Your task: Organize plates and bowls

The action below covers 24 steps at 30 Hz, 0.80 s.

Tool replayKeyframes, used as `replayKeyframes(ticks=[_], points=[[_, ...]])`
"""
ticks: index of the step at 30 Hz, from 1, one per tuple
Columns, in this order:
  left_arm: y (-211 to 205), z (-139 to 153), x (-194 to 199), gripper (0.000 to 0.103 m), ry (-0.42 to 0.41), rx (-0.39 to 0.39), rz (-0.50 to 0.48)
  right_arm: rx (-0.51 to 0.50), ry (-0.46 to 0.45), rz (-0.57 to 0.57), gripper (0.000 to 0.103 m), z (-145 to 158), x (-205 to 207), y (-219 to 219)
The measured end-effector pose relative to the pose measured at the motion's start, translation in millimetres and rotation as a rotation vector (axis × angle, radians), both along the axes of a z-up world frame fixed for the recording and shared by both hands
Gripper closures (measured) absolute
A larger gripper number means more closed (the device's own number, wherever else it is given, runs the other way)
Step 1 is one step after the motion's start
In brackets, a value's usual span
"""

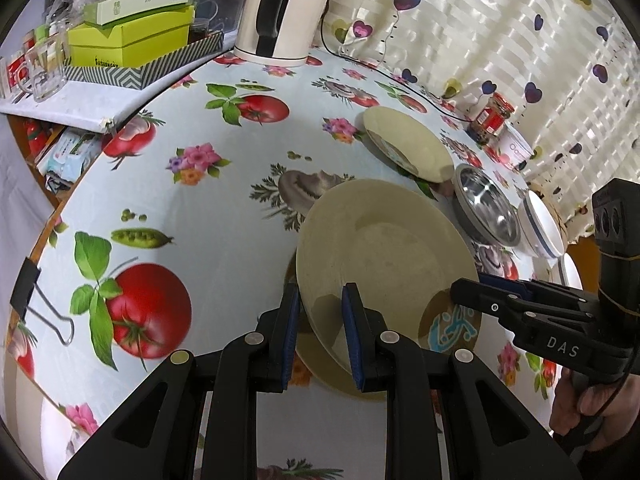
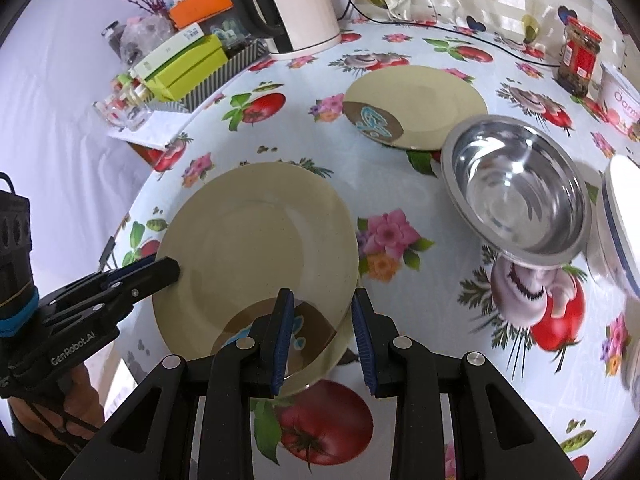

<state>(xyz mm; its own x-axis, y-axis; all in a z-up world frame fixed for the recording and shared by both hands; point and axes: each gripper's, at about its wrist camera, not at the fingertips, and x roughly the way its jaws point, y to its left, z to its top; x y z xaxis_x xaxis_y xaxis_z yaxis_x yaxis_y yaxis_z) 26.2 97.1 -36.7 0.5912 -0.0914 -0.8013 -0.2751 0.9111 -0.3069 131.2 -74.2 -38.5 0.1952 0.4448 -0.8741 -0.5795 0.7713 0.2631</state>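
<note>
A cream plate (image 1: 384, 240) (image 2: 256, 248) lies on top of another cream plate (image 1: 332, 372) at the table's near side. My left gripper (image 1: 320, 332) is open, its jaws standing either side of the plates' rim; it shows at the left of the right wrist view (image 2: 168, 270). My right gripper (image 2: 322, 340) is open with the plates' right rim between its jaws; it also shows in the left wrist view (image 1: 464, 294). A third cream plate (image 2: 416, 104) (image 1: 404, 140), a steel bowl (image 2: 516, 188) (image 1: 486, 208) and a white blue-rimmed bowl (image 2: 618, 224) (image 1: 542, 224) sit further back.
A white kettle (image 1: 280, 12) (image 2: 296, 4) stands at the table's far end. Green boxes in a patterned tray (image 1: 132, 40) (image 2: 184, 68) sit on a shelf to the left. A red-lidded jar (image 2: 580, 56) and a white tub (image 2: 620, 100) stand at the right. A binder clip (image 1: 36, 300) holds the tablecloth edge.
</note>
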Motion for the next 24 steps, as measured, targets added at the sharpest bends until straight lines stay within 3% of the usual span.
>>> replayKeyframes(ticks=[24], points=[[-13.9, -16.5, -12.4, 0.08, 0.031, -0.002, -0.02, -0.036, 0.018, -0.006, 0.074, -13.6, -13.7, -12.7]])
